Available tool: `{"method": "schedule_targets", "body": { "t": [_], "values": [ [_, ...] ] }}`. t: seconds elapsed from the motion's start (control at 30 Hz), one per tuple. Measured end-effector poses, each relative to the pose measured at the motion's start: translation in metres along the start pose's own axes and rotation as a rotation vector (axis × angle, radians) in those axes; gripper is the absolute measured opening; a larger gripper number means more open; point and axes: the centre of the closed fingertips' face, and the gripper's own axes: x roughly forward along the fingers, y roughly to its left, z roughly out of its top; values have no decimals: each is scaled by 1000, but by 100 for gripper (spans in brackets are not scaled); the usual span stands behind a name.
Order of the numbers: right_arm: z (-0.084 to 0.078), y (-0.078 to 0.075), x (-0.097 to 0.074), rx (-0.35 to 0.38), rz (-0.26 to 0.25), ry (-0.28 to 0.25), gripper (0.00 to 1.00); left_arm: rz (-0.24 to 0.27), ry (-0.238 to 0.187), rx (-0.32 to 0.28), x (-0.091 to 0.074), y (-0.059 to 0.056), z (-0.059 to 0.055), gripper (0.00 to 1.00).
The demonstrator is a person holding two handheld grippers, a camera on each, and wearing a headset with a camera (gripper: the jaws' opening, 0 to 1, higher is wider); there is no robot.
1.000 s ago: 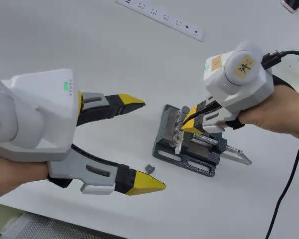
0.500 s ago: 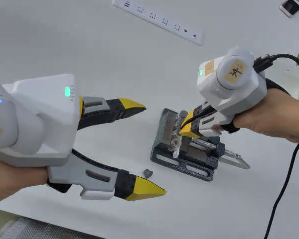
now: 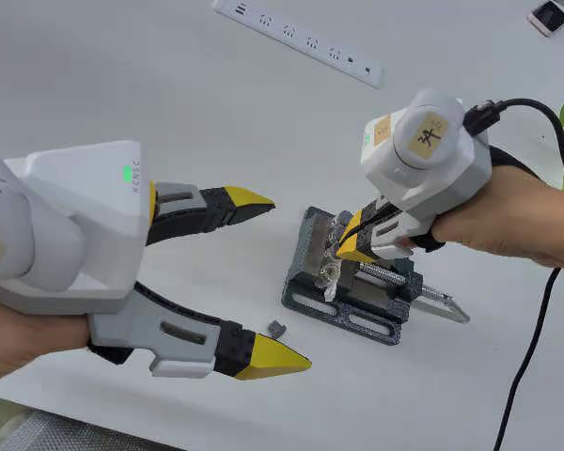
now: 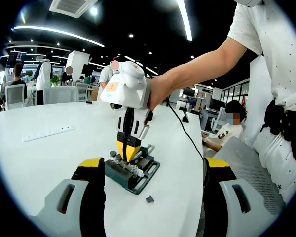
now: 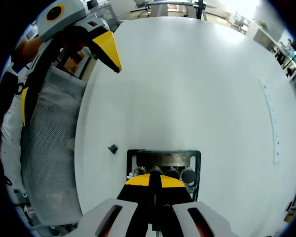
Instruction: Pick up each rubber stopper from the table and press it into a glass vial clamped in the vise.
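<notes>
Left gripper [image 3: 268, 277]: yellow-tipped jaws spread wide above the white table [image 3: 169, 85]. Just beside its lower tip, one small dark grey rubber stopper [image 3: 276, 328] lying on the table. Right gripper [image 3: 351, 246]: jaws pressed together, tips down on the glass vials [image 3: 329, 274] clamped in the dark grey metal vise [image 3: 357, 315]. Tan sticker [image 3: 430, 132] on its housing, handwriting not legible. At rear, long white power strip [image 3: 301, 42].

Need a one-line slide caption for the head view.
Right gripper, shut, tips at the vials in the vise; left gripper open near a loose stopper on the table.
</notes>
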Motion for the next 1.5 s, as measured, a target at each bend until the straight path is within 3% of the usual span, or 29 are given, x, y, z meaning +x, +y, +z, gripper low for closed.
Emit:
{"method": "schedule_targets", "body": {
  "t": [0.47,0.63,0.77,0.9,1.03,1.2,1.5],
  "values": [
    [1,-1,3,-41,-18,49,0,-1,-2,-5,4,0,0,80],
    [1,-5,3,-7,31,50,0,-2,-2,3,5,-1,3,80],
    [1,-2,3,-13,25,59,0,-8,4,11,6,-5,6,80],
    [1,-1,0,5,21,47,0,-16,23,19,5,-8,6,80],
    [0,2,-1,-38,-2,42,1,-11,32,28,2,-8,8,80],
    [0,-2,-1,5,-5,8,1,-4,40,38,1,-8,10,80],
    [-1,1,-3,10,-24,-26,2,-6,53,42,2,-11,10,80]
  ]
}}
